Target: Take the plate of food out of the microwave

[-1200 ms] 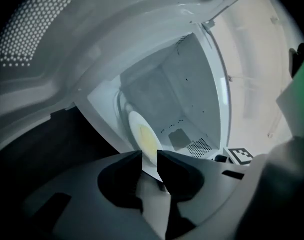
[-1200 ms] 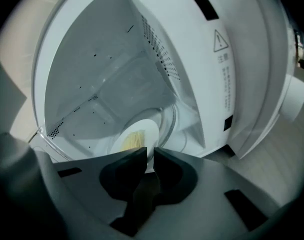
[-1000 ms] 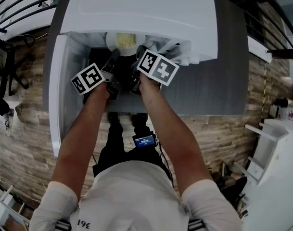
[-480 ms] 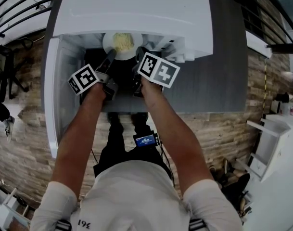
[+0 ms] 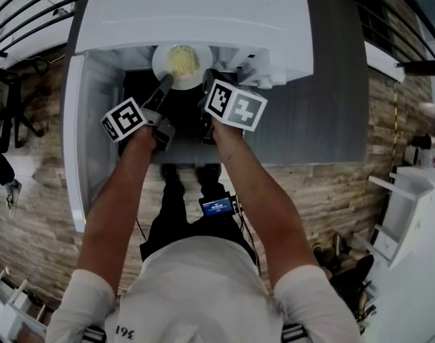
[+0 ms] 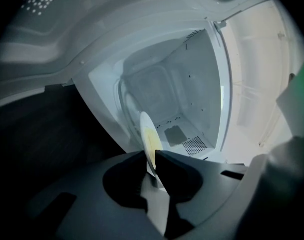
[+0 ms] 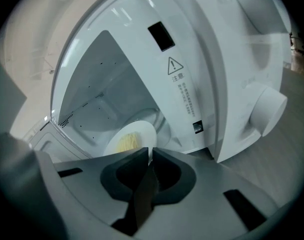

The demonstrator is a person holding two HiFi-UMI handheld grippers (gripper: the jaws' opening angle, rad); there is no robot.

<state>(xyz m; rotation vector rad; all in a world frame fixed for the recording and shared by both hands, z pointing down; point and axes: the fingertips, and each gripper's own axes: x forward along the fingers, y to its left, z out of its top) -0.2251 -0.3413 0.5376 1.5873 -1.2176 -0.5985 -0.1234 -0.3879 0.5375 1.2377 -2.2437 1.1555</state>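
A: Claws first. The left one?

B: Left claw [image 6: 152, 156] was clamped on the near rim of the plate [image 6: 148, 136], on its left side, with the rim pinched edge-on between the pads. Right claw [image 7: 148, 154] gripped the rim's right side. Its jaws were nearly together on the rim and had just been closing further.

A: And the plate itself?

B: It was at the mouth of the microwave [image 5: 203, 13], carried about level between the two claws. Yellow food [image 5: 180, 60] was heaped at its centre. The door [image 5: 85, 141] stood swung wide to the left. The person's forearms reached in from the near side.

A: How far along, then?

B: Door open and both grips made, so that much looked done. The plate was not clear of the opening, since its far edge lay just under the front lip of the top. By my reckoning, what was left was to draw it fully out to the near side, keep it level, and set it down. No landing spot was in view.

A: Any change from a second before?

B: From above, only the plate's near half showed then, with the rest tucked under the microwave's top. Now almost the full round showed, so it seemed to have come nearer, though the head camera had shifted too. The claws sat much where they had been.
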